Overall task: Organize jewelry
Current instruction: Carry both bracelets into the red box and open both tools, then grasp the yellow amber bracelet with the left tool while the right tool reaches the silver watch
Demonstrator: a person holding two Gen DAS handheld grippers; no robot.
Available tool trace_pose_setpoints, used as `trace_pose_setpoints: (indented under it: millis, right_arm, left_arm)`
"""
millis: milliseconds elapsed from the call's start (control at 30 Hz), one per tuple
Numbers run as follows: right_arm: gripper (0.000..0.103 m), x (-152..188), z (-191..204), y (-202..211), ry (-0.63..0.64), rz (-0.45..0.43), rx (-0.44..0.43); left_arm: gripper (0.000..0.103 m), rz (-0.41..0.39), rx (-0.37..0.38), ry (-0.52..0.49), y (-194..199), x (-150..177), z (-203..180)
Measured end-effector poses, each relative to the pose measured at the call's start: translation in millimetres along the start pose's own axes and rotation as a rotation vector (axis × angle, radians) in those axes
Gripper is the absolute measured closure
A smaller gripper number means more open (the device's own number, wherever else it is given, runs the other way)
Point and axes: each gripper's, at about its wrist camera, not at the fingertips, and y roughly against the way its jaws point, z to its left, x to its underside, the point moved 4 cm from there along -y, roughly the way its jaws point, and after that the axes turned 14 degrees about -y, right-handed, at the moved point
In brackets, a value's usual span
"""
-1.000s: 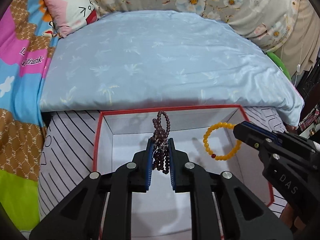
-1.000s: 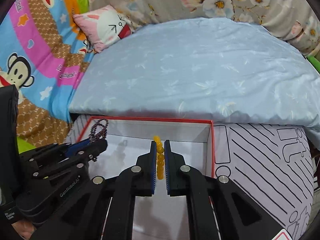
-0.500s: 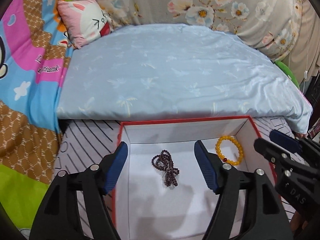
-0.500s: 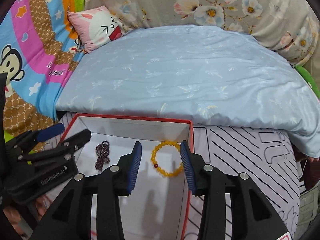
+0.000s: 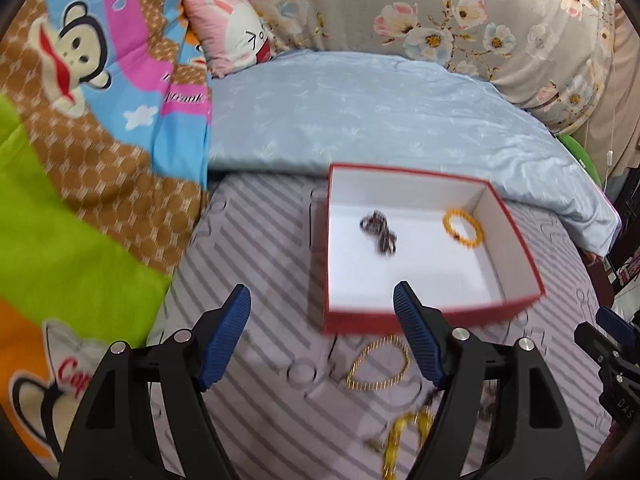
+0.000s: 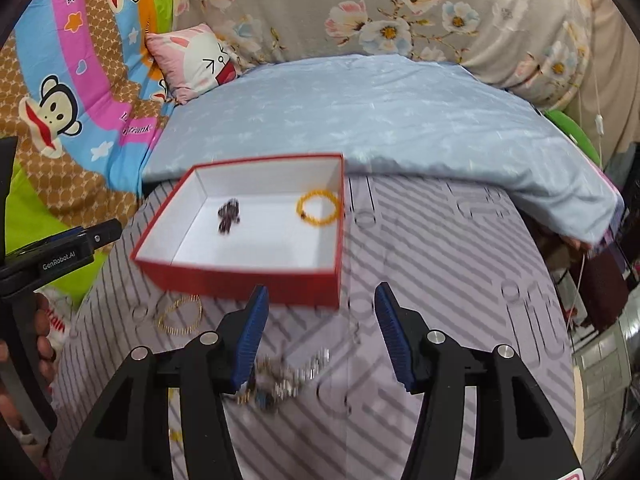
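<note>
A red box [image 5: 520, 236] with a white inside sits on the striped mat; it also shows in the right wrist view [image 6: 256, 276]. Inside lie a dark beaded bracelet [image 5: 378, 232] [image 6: 229, 216] and a yellow beaded bracelet [image 5: 463, 228] [image 6: 318, 207]. In front of the box lie a thin gold bangle [image 5: 378, 368] [image 6: 179, 315], a yellow chain [image 5: 400, 440] and a silver chain pile [image 6: 288, 376]. My left gripper [image 5: 322, 328] is open and empty, above the mat before the box. My right gripper [image 6: 318, 328] is open and empty, above the silver chain pile.
A light blue quilt [image 5: 380, 120] lies behind the box. A cartoon monkey blanket [image 5: 80, 120] is at the left, with a pink pillow [image 5: 234, 44] at the back. The striped mat [image 6: 440, 260] stretches right of the box to the bed's edge.
Both grippers let go of their bracelets into the box, opened wide, and pulled back and up. The loose jewelry in front of the box has come into view.
</note>
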Motion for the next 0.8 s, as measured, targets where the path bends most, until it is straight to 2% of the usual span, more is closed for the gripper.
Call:
trace_pose_setpoints:
  millis: [233,400,600,800]
  right_arm:
    - [0.048,58,-15,18,-0.018,0.068,0.025]
    - [0.048,85,-16,22,-0.003,0.082,0.053]
    - [0.048,110,-10,21,0.012,0.126,0.027]
    - [0.048,117,-7,20,0.009,0.14,0.016]
  left_arm:
    - [0.032,0.076,0.017,-0.019,15,67,-21]
    - [0.032,0.119,0.027,-0.026,17,97,-39]
    - [0.032,0.147,0.033,-0.036,18,117,-52]
    - [0.032,0.157,0.038,-0.023,16,121,-58]
